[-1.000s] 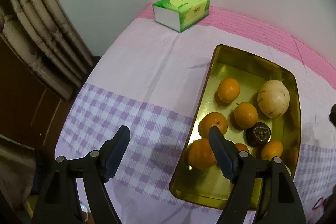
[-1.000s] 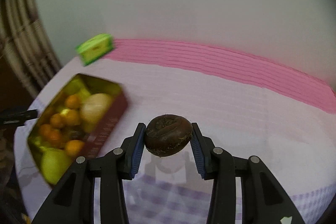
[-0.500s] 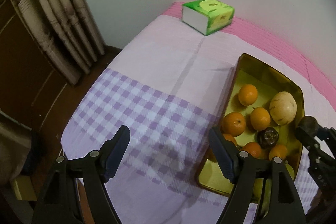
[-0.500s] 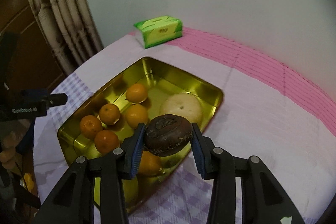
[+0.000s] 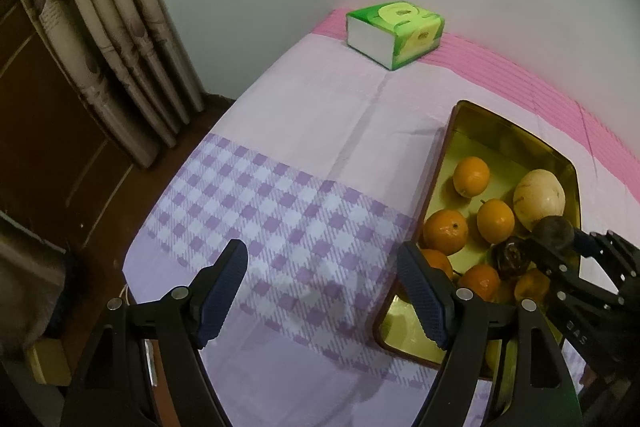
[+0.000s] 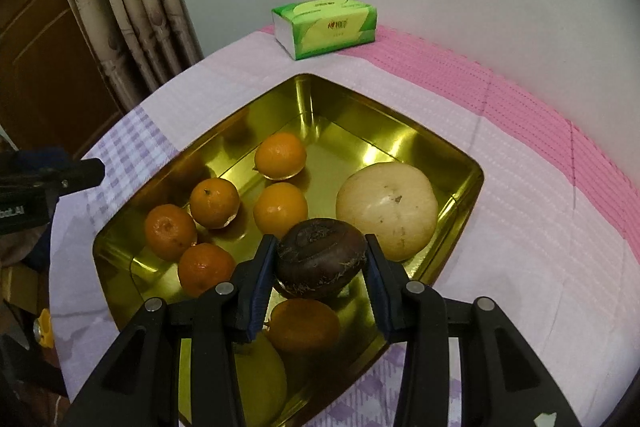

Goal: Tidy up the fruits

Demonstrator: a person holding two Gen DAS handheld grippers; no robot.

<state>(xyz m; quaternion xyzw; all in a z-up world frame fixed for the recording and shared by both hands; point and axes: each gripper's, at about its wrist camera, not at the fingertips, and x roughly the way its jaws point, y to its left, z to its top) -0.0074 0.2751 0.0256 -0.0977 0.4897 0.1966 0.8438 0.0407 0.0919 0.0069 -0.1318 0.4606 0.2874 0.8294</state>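
Currently the dark brown, rough-skinned round fruit (image 6: 322, 257) sits clamped between the pads of the right gripper (image 6: 320, 269), hanging over the near half of the shiny gold metal tray (image 6: 404, 135). Beneath it: another dark fruit (image 5: 512, 259), oranges, and a pale round melon-like fruit (image 6: 386, 211) beside it. Advice: lower into a bare gap before releasing, so nothing rolls. Left gripper (image 5: 322, 293) hovers empty, jaws apart, over the checked cloth left of the tray.

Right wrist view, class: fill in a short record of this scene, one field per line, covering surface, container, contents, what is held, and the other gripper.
surface: cloth, pink and purple check
container: gold tray
contents: oranges, pale round fruit
held: dark fruit, in right gripper, above tray
left gripper: open, empty, over cloth
background: green tissue box
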